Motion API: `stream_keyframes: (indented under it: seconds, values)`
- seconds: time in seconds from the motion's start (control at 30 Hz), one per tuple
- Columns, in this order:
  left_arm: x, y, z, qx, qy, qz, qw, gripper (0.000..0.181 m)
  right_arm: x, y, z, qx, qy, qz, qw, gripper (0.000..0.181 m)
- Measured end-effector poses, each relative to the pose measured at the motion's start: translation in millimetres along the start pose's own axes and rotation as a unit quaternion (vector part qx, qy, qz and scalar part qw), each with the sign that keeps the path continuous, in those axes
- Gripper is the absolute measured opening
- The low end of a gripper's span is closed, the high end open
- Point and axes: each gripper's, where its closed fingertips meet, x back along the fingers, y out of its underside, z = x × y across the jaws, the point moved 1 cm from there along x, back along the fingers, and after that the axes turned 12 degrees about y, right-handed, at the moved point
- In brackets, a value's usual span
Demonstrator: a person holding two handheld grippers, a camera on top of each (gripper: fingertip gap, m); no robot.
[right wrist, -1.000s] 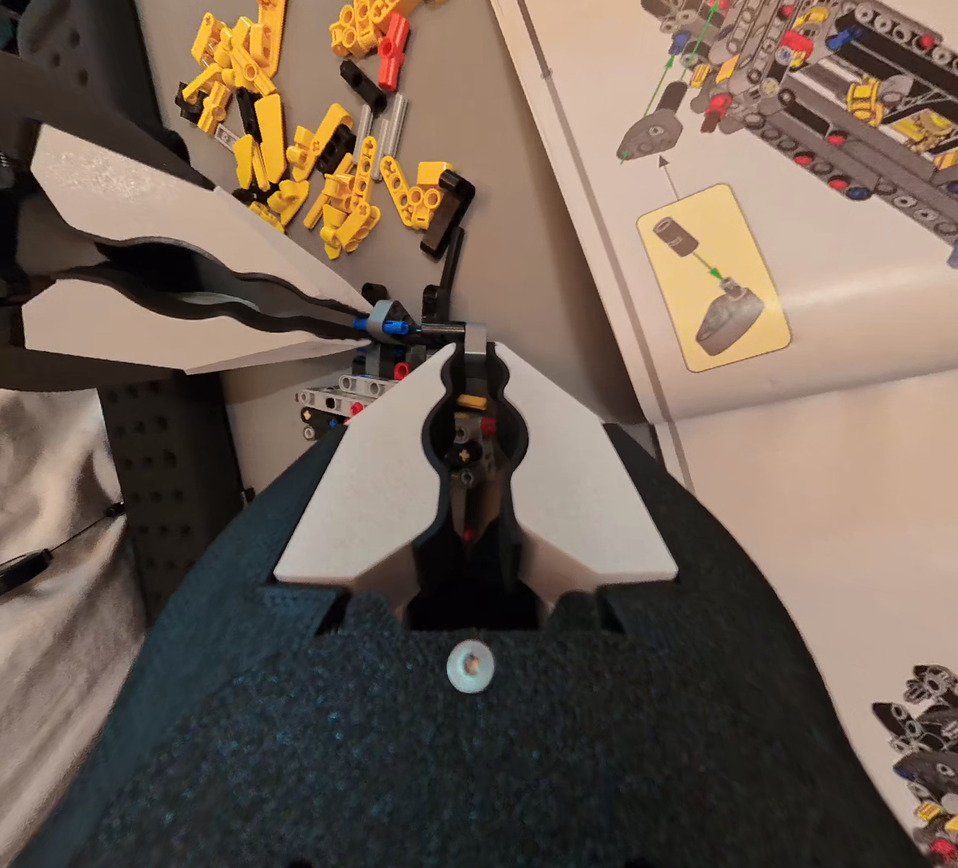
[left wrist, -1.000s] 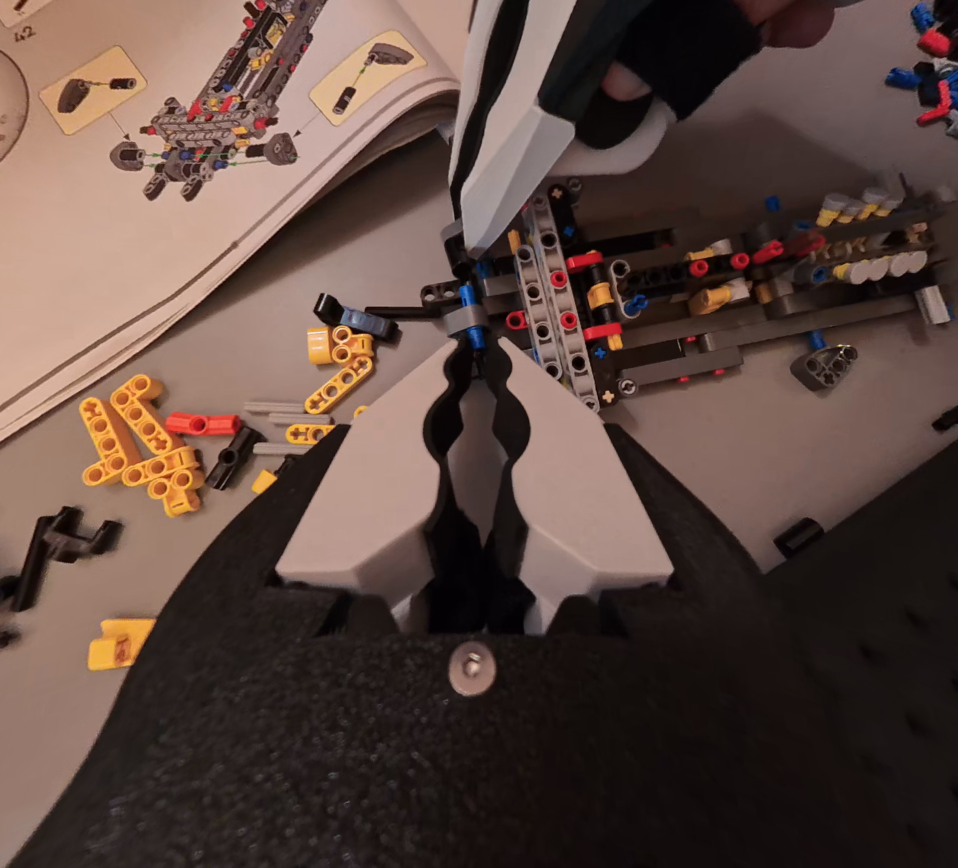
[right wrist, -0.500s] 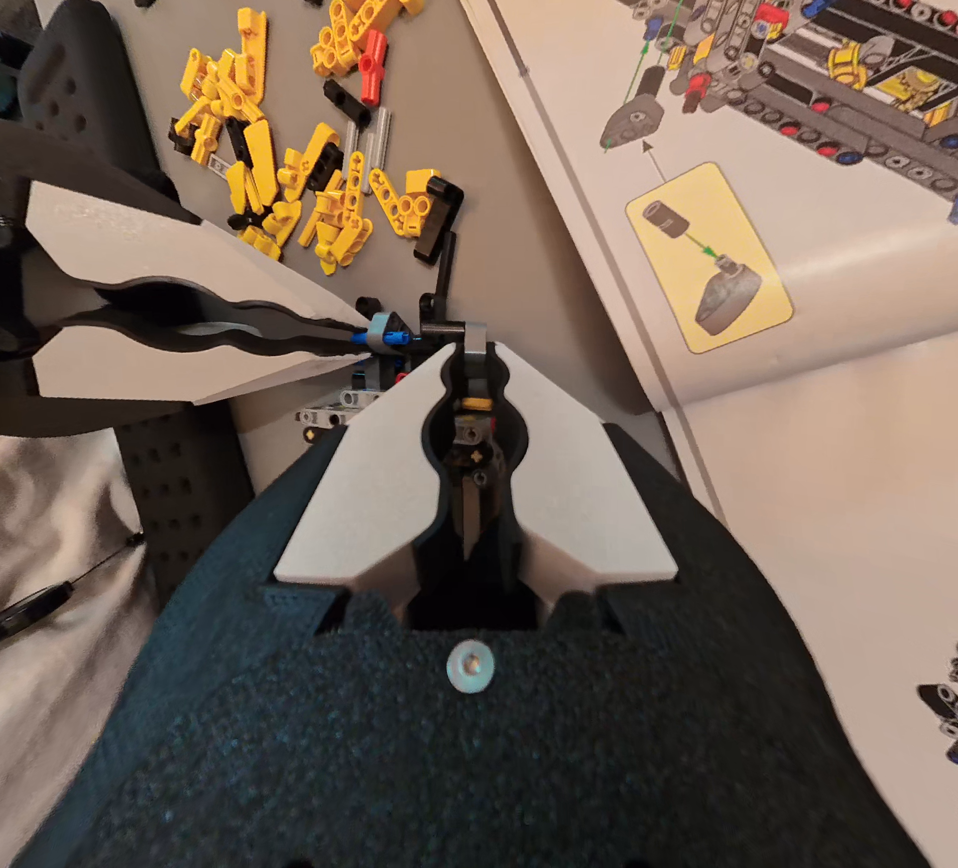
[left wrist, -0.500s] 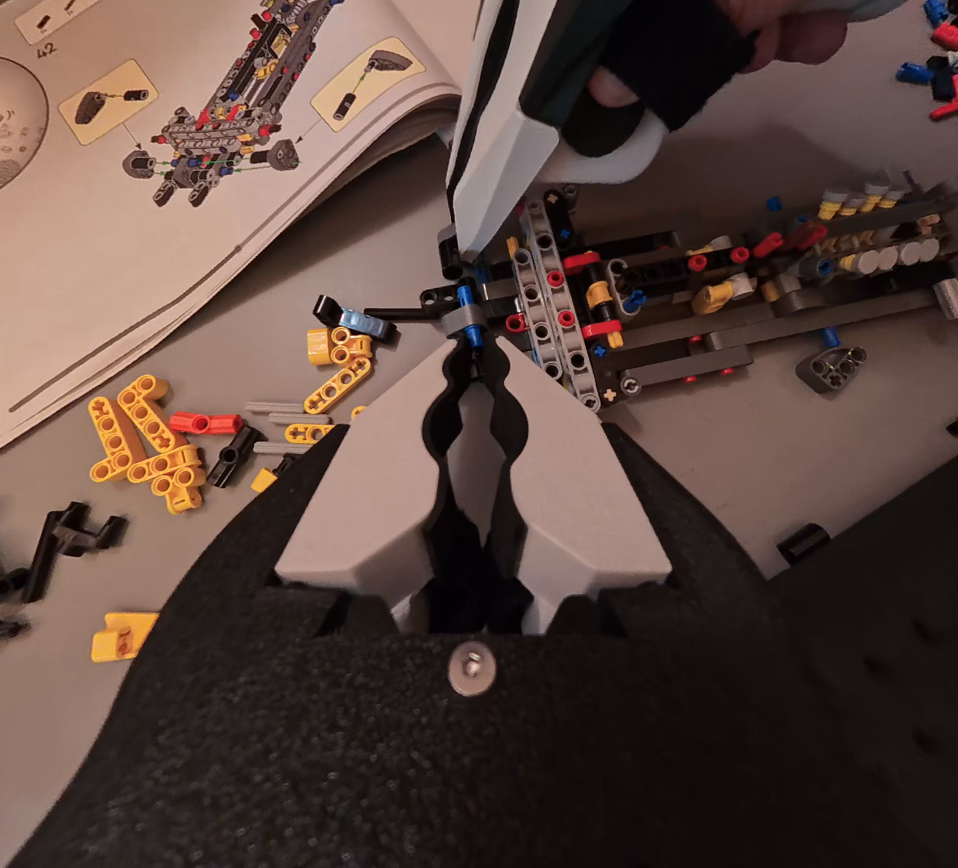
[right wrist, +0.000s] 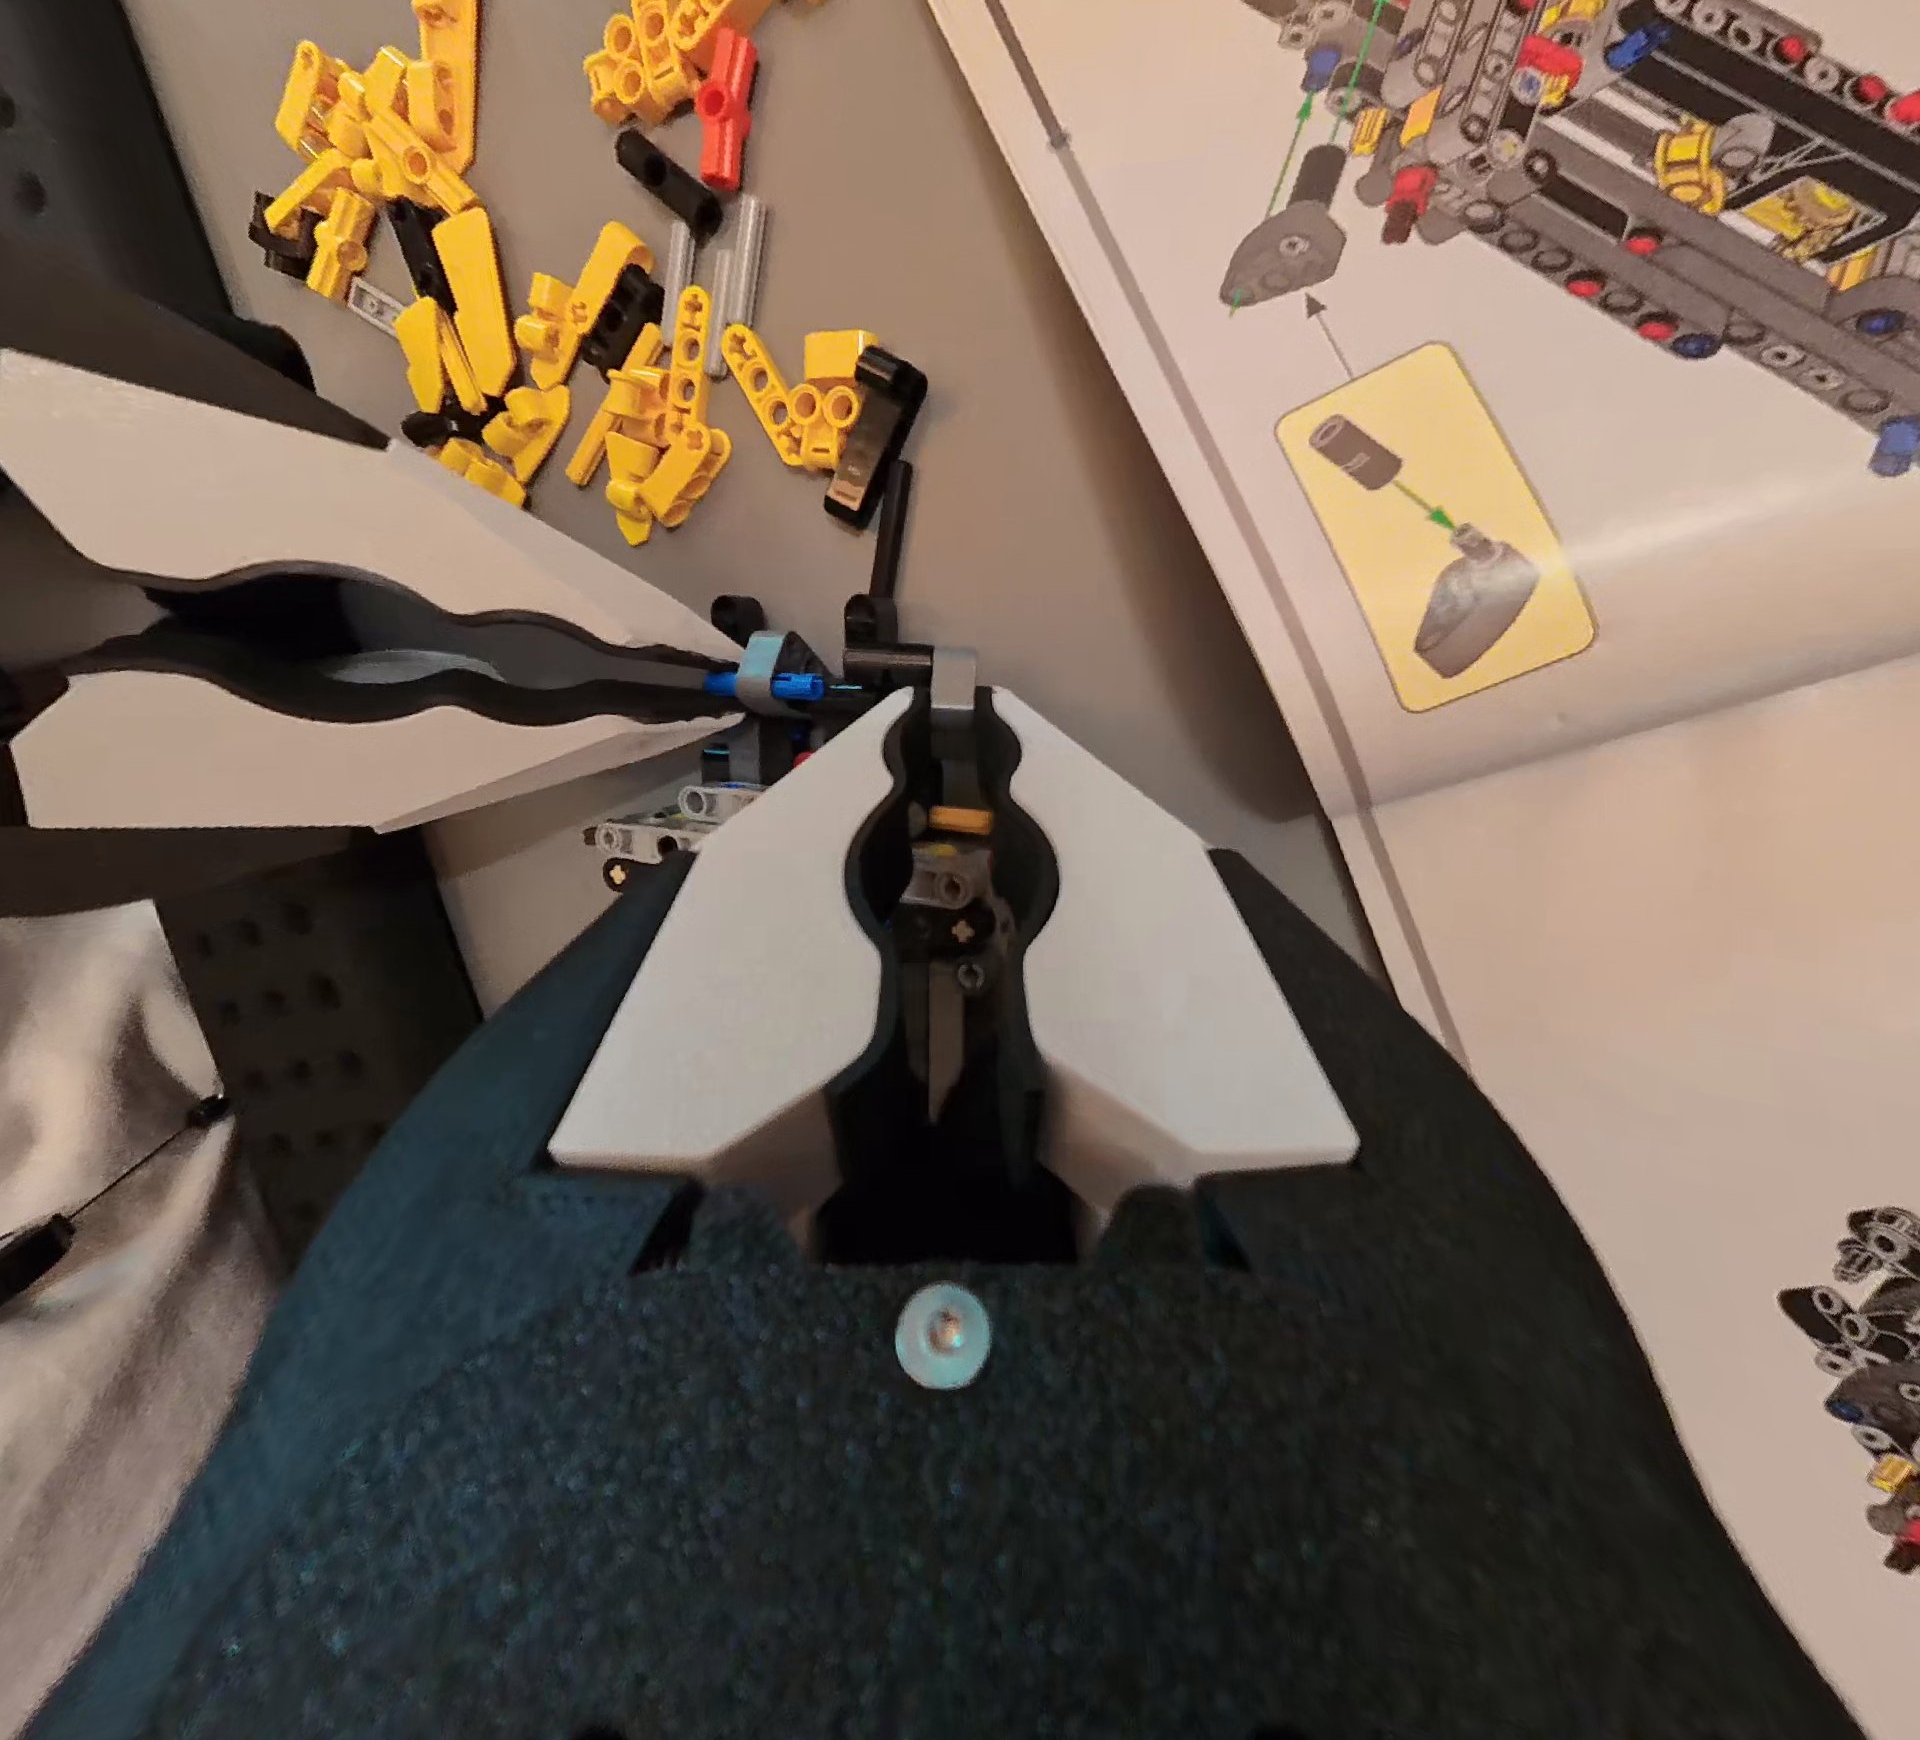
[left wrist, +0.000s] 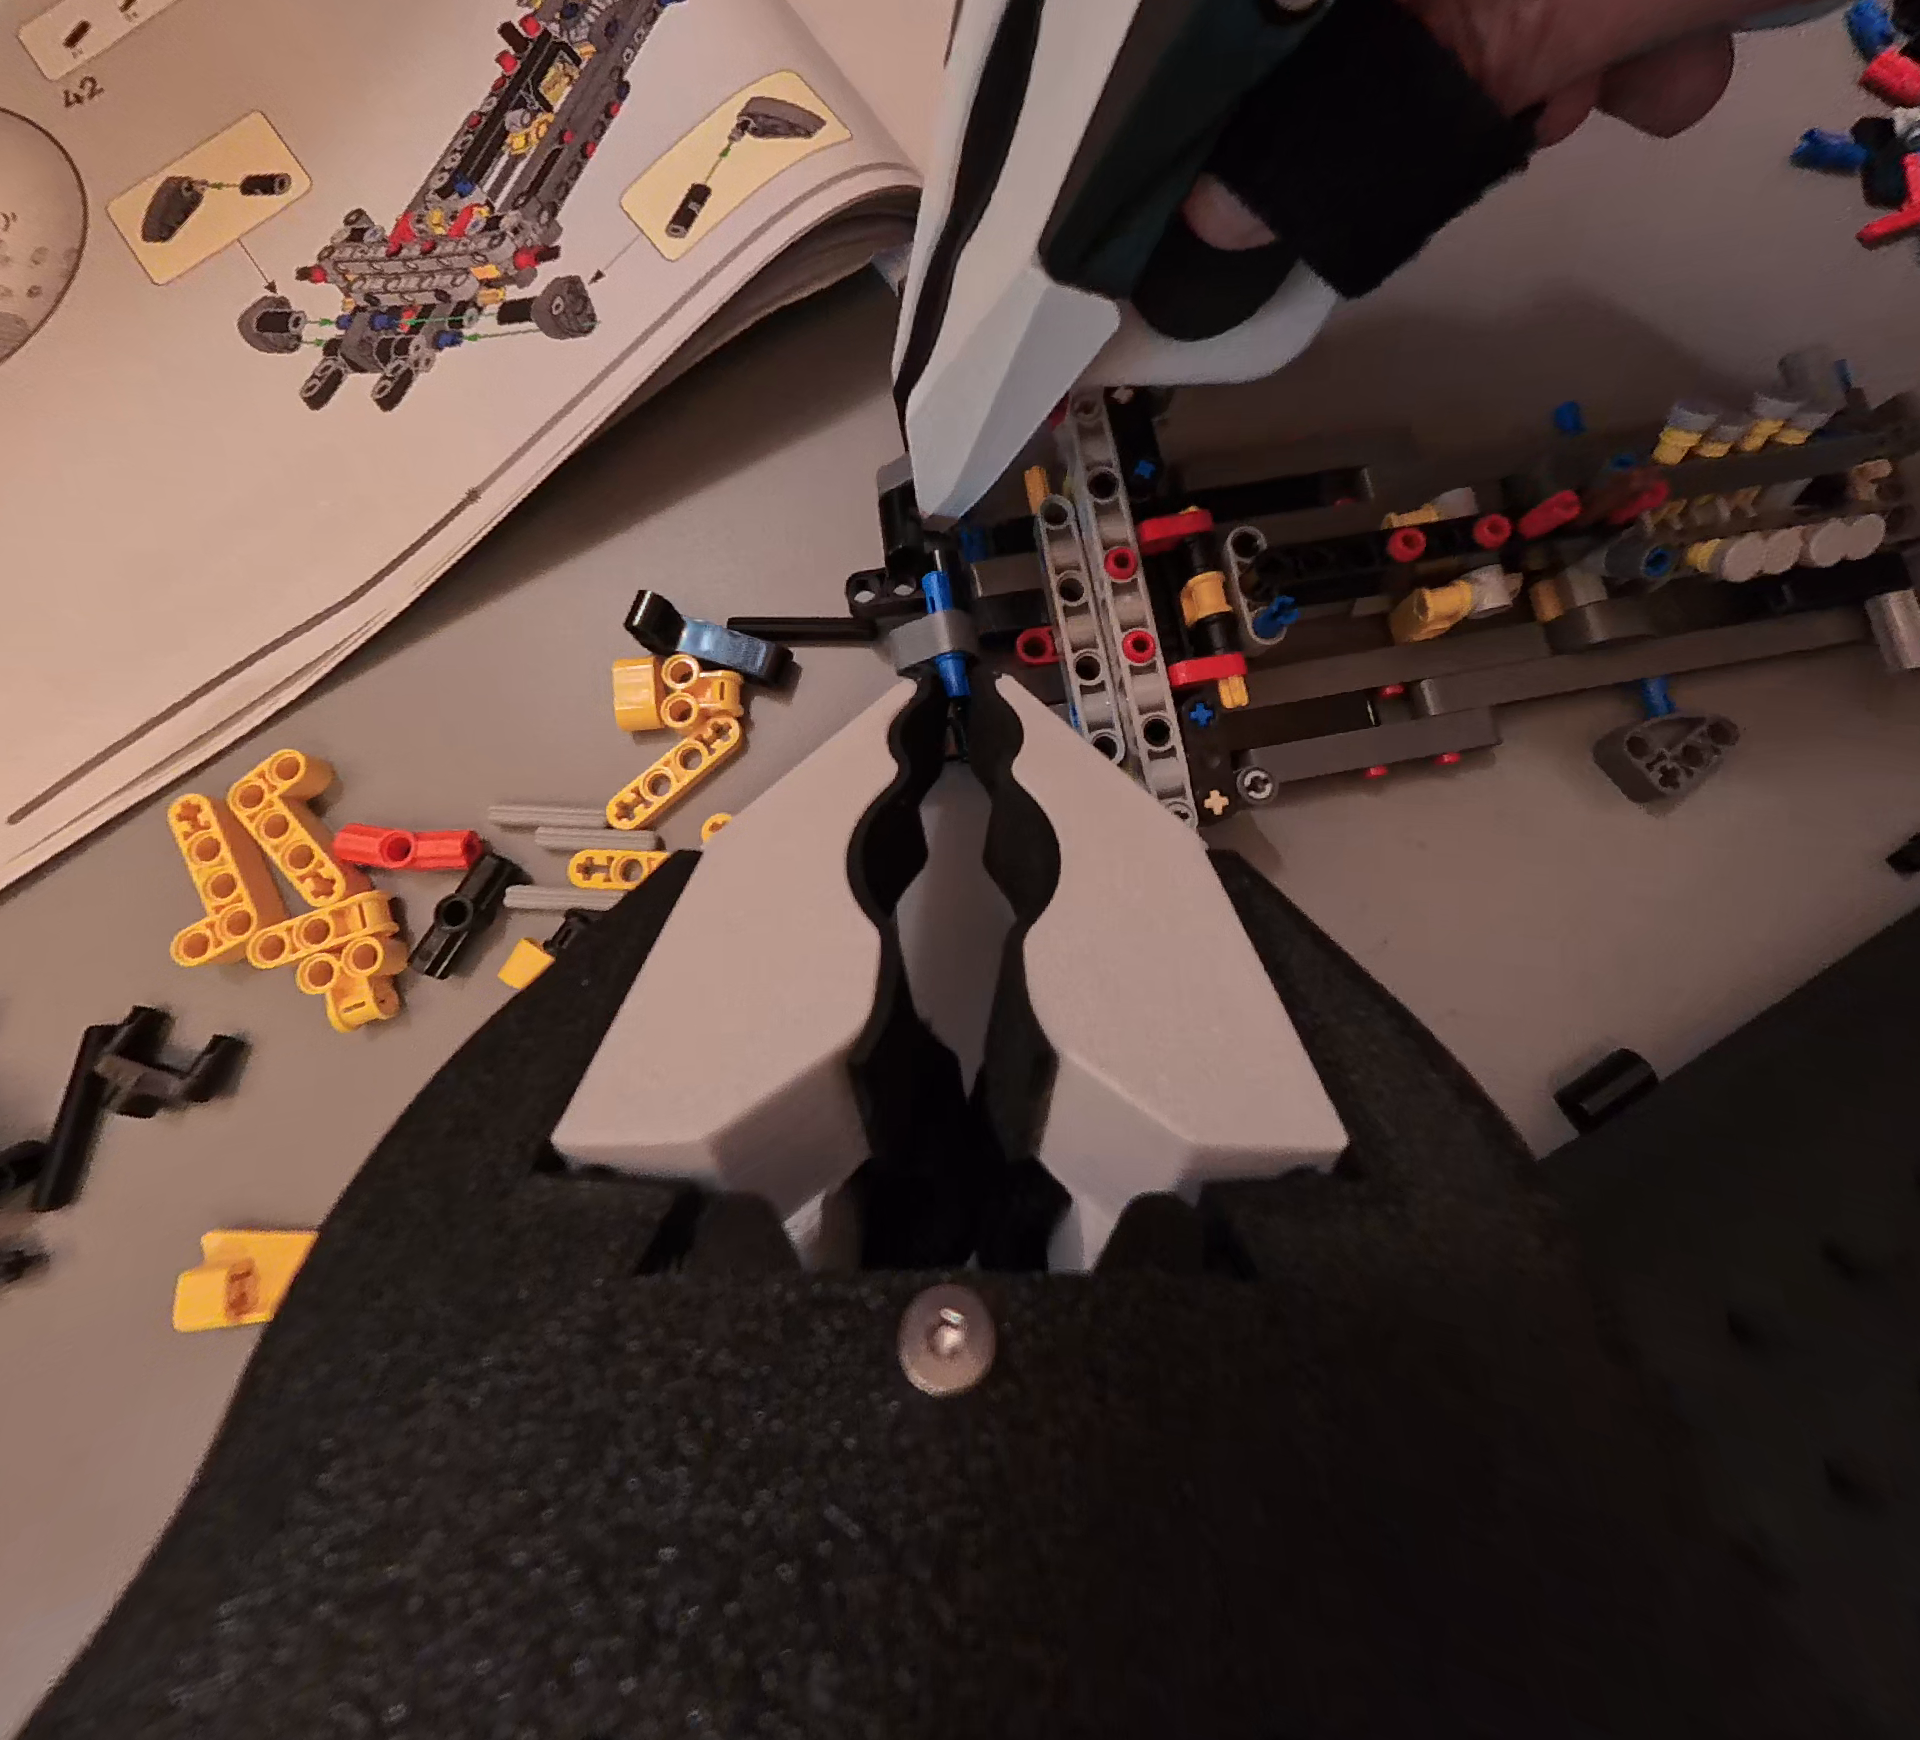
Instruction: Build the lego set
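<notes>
The left gripper (left wrist: 951, 703) clenches a blue pin (left wrist: 943, 641) at the chassis (left wrist: 1351, 641) end; the right gripper (right wrist: 951, 703) seemingly clamps that end beside it; next, press the pin home

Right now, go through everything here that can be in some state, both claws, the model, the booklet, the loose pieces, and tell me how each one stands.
Left claw: shut on the blue pin.
Blue pin: seated through a grey connector at the model's end.
Right claw: shut on the model's front end.
Lego model: partly built, lying flat on the table.
Instruction booklet: open, lying beside the model.
Yellow beams: loose, scattered, unattached.
Red connector: loose beside the beams.
</notes>
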Motion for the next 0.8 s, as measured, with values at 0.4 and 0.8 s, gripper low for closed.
stream_keyframes:
  seconds: [0.4,0.8]
  values:
    - [17,-42,-12,-0.002,0.002,0.113,0.994,0.009,37,-27,-18,0.008,-0.046,0.170,0.984,0.006]
    - [15,-38,0,-0.177,-0.069,0.067,0.980,0.003,42,-13,-20,0.097,-0.029,0.139,0.985,0.006]
